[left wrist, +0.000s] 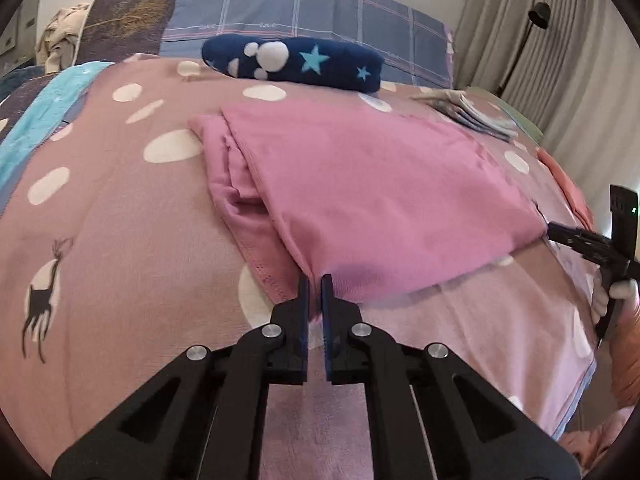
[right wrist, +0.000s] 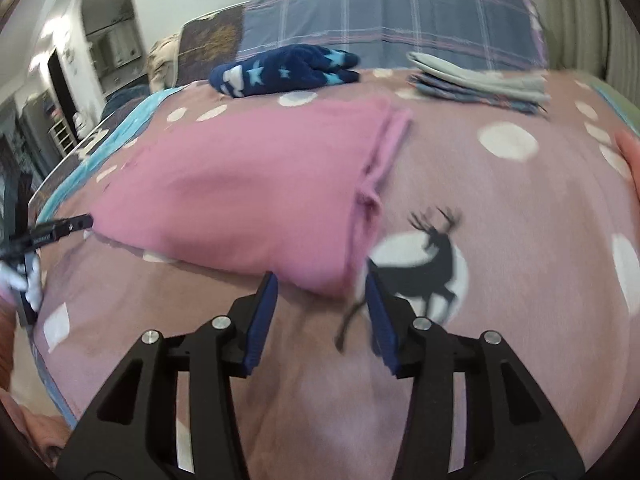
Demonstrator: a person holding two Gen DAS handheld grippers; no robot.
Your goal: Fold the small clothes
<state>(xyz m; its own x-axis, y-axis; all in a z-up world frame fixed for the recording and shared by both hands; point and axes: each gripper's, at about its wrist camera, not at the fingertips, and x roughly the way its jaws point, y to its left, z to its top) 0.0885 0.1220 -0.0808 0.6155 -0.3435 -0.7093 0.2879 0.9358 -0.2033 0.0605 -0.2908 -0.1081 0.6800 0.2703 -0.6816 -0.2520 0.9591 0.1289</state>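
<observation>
A pink garment (left wrist: 360, 196) lies folded on the dotted pink blanket (left wrist: 120, 240); it also shows in the right wrist view (right wrist: 248, 192). My left gripper (left wrist: 316, 280) is shut on the garment's near corner. It also shows in the right wrist view (right wrist: 86, 222) at the garment's left corner. My right gripper (right wrist: 320, 284) is open, its fingers either side of the garment's near right corner. It shows in the left wrist view (left wrist: 554, 228) at the garment's right edge.
A navy star-patterned fleece item (left wrist: 296, 62) lies beyond the garment. A stack of folded grey clothes (right wrist: 484, 82) sits at the back right. Checked pillows (left wrist: 312, 8) line the head of the bed. Curtains (left wrist: 560, 60) hang on the right.
</observation>
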